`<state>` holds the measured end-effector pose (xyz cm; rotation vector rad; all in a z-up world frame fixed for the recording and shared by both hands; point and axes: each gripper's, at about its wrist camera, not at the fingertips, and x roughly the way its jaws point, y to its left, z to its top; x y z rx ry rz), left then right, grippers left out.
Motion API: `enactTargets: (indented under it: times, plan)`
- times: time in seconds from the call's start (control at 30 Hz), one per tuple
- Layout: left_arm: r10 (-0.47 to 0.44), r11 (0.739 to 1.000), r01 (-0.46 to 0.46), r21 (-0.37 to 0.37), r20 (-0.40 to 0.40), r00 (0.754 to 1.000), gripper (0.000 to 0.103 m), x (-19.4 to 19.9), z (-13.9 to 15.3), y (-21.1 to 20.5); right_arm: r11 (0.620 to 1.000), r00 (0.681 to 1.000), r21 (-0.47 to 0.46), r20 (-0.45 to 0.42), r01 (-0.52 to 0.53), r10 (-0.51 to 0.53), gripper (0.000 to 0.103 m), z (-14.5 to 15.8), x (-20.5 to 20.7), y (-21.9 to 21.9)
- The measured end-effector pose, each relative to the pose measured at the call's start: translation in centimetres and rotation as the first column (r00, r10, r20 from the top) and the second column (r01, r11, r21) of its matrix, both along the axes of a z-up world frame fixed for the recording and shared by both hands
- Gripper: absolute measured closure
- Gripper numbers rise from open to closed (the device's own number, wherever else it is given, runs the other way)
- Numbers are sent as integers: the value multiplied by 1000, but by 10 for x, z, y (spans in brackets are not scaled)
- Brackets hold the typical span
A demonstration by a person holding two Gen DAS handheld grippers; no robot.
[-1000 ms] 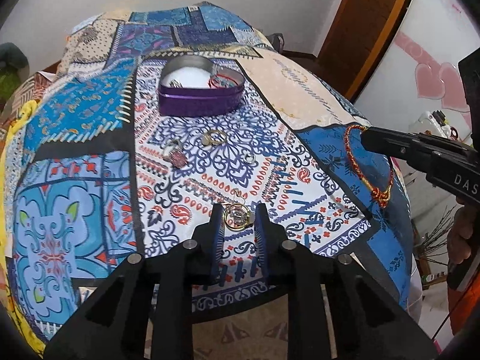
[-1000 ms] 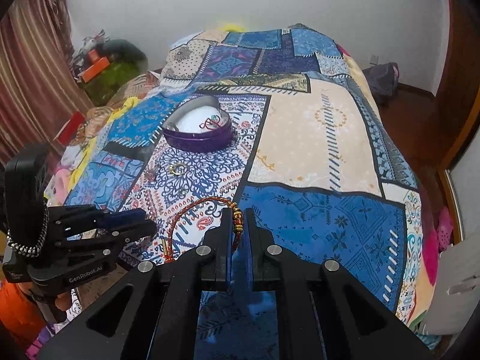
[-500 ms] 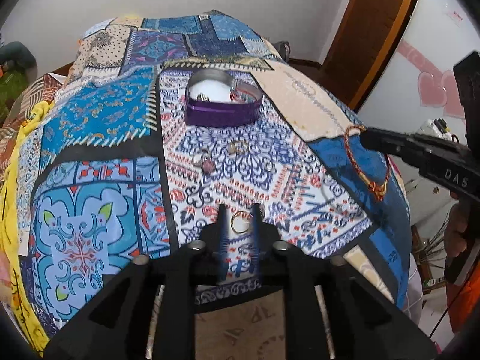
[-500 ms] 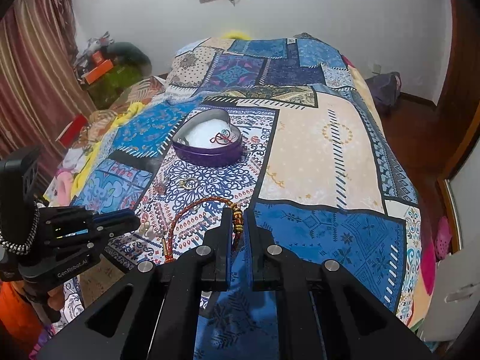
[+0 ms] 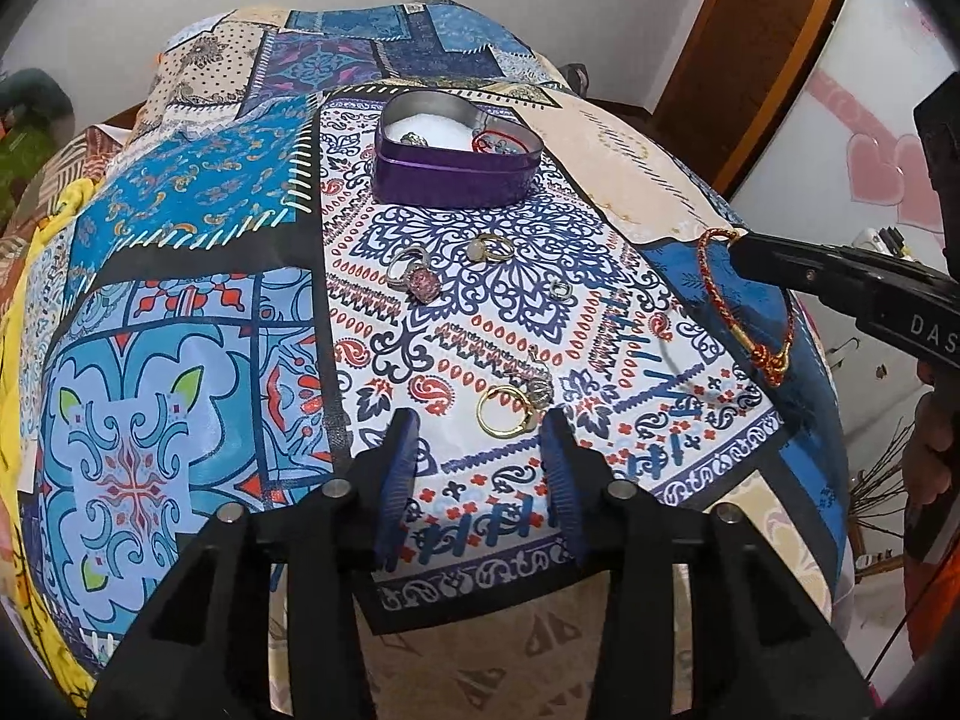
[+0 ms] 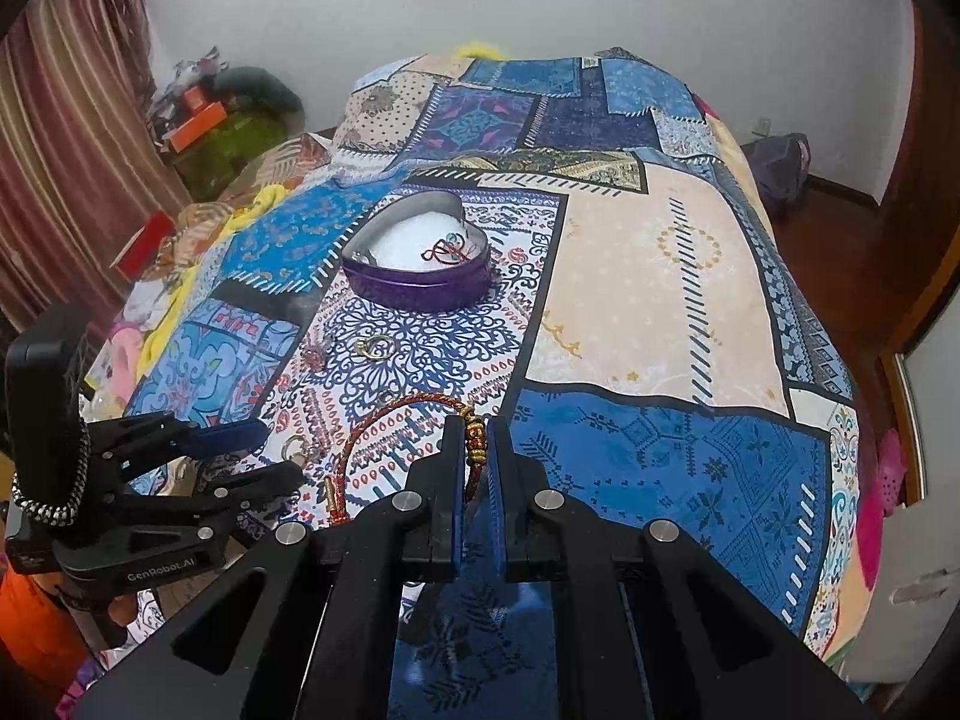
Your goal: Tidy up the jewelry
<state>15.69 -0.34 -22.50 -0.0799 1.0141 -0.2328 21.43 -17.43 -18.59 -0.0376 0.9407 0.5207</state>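
Observation:
A gold ring (image 5: 504, 414) lies on the patterned bedspread (image 5: 198, 312), just ahead of my left gripper (image 5: 477, 429). Its jaws are opening and the pads stand clear of the ring on both sides. A small silver charm (image 5: 540, 387) lies against the ring. My right gripper (image 6: 477, 429) is shut on the beaded part of a red braided bracelet (image 6: 408, 405), whose loop hangs out to the left. A purple heart-shaped tin (image 5: 450, 180) stands farther back, with white padding, a ring and a red cord piece inside. The right wrist view shows the left gripper (image 6: 279, 450) low on the left.
Between the tin and my left gripper lie a pink-stone ring (image 5: 420, 282), a gold ring with a pale stone (image 5: 489, 249) and a small silver ring (image 5: 559, 289). The bed's near edge runs just under both grippers. A wooden door (image 5: 762, 30) stands at the right.
The left jaws have spread apart from around the gold ring, which now lies loose on the cloth. The right gripper keeps its hold on the bracelet in the same place.

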Motion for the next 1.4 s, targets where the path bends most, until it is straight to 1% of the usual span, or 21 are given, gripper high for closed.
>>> enactTargets:
  times: [0.07, 0.3, 0.4, 0.43, 0.53, 0.7, 0.9, 1.07, 1.4]
  plan:
    - [-10, 1000, 10, 13, 7, 1000, 67, 1, -1, -1, 1000, 1000, 3, -6, 4, -4, 97, -1, 1, 0]
    - [-15, 1000, 15, 9, 16, 1000, 68, 12, -4, -2, 1000, 1000, -5, -18, -5, 4, 97, -4, 1, 4]
    - [-13, 1000, 12, 20, 27, 1000, 77, 10, -3, -2, 1000, 1000, -4, -14, -8, 8, 97, -2, 1, 5]
    - [-12, 1000, 11, 21, 29, 1000, 83, 8, -3, -1, 1000, 1000, -3, -13, -8, 8, 97, -1, 1, 6]
    - [-13, 1000, 13, 1, 28, 1000, 83, 3, -3, 3, 1000, 1000, -4, -11, -10, 10, 97, -1, 2, 8]
    - [-4, 1000, 4, 9, 41, 999, 83, -2, 0, 7, 1000, 1000, -5, -8, -16, 16, 97, 0, 5, 14]
    - [-4, 1000, 2, 17, 104, 995, 83, -4, 20, 7, 1000, 1000, 11, 7, -14, 14, 97, 6, 10, 19]
    - [-5, 1000, 2, 16, 157, 988, 83, 5, 40, 9, 1000, 1000, 31, 27, -4, 3, 97, 14, 19, 22]
    - [22, 1000, -24, 9, 201, 979, 83, 33, 54, 20, 998, 999, 58, 51, -8, 5, 97, 24, 42, 35]
